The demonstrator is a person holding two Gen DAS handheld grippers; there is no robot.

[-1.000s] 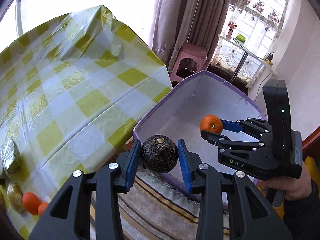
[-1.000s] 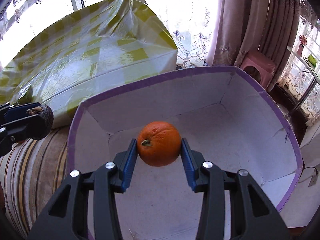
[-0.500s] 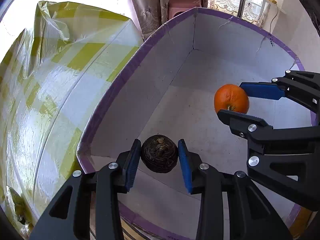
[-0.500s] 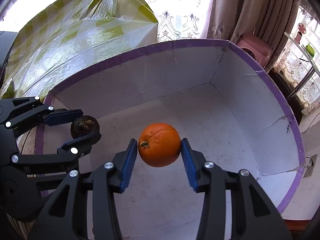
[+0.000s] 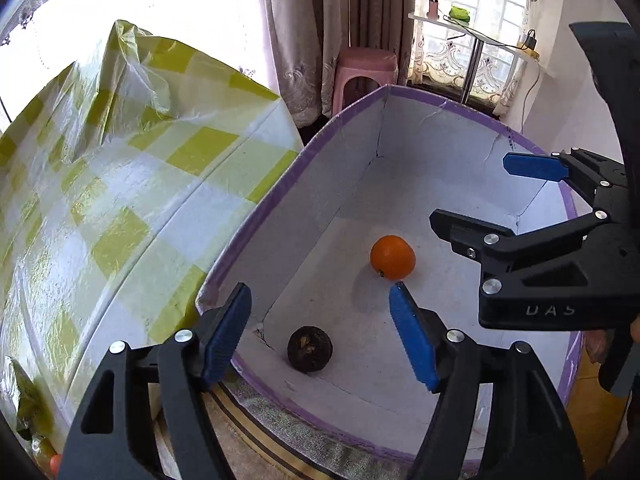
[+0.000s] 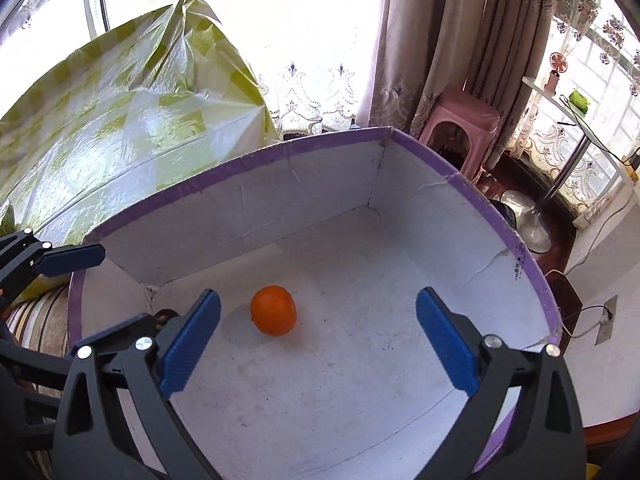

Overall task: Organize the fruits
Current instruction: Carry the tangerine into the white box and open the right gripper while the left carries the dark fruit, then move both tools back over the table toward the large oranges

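Note:
A white box with a purple rim (image 5: 256, 224) holds two fruits on its floor. The orange (image 5: 392, 257) lies near the middle, and a dark brown round fruit (image 5: 310, 349) rests by the near corner. My left gripper (image 5: 320, 288) hangs over that corner, its jaws opening, and nothing touches its pads. My right gripper (image 5: 472, 192) hovers at the right, also opening. In the right wrist view the right gripper (image 6: 318, 296) stands wide above the orange (image 6: 274, 311). The dark fruit (image 6: 162, 314) barely peeks out behind a finger. One of the left gripper's fingers (image 6: 68, 258) shows at the left.
A table under a yellow-and-white checked plastic cloth (image 5: 120, 200) stands left of the box (image 6: 472, 188). The box sits on striped fabric (image 5: 256, 436). A pink stool (image 5: 366, 68) and curtains are beyond it. A hand (image 5: 634, 328) grips the right tool. Small fruits (image 5: 52, 460) lie at the table's near corner.
Both grippers have opened and let go of their fruits. The orange and the dark fruit now lie on the box floor. The left gripper has pulled back toward the near rim.

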